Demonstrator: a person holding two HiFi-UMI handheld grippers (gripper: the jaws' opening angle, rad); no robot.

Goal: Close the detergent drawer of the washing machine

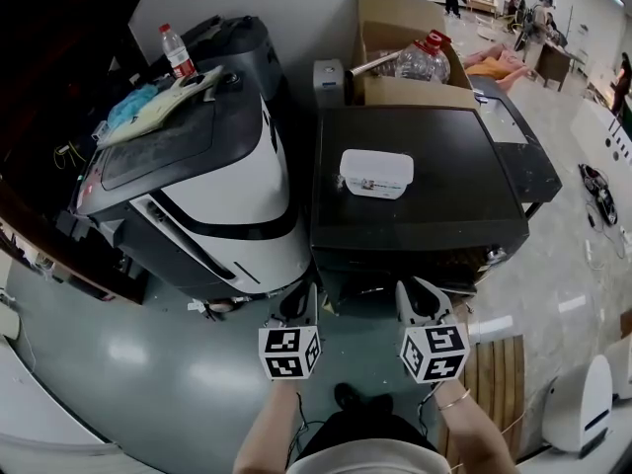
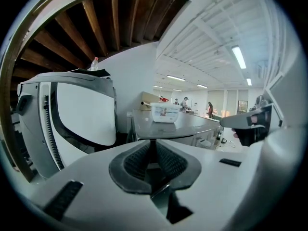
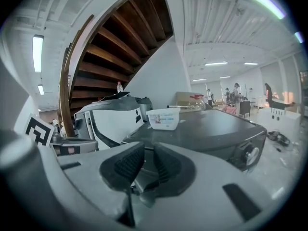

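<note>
While left tongs [image 1: 299, 302] and right tongs [image 1: 423, 296] hang just short of the black washing machine [image 1: 444, 196], neither touches it. Left tongs: pads together, empty. Right tongs: narrow gap, nothing in it. The detergent drawer should be on the front panel [image 1: 415, 265], just ahead of and between the tong tips. It is too dark to tell whether the drawer sticks out or sits flush. Knob [image 3: 248, 153] is ahead-right of right tongs, and white tub [image 1: 375, 173] is on the lid, well beyond both. Step, as a judgement: hands positioned by the panel, push not under way. Next: set one closed tip flat on the drawer face and press straight in until flush.
</note>
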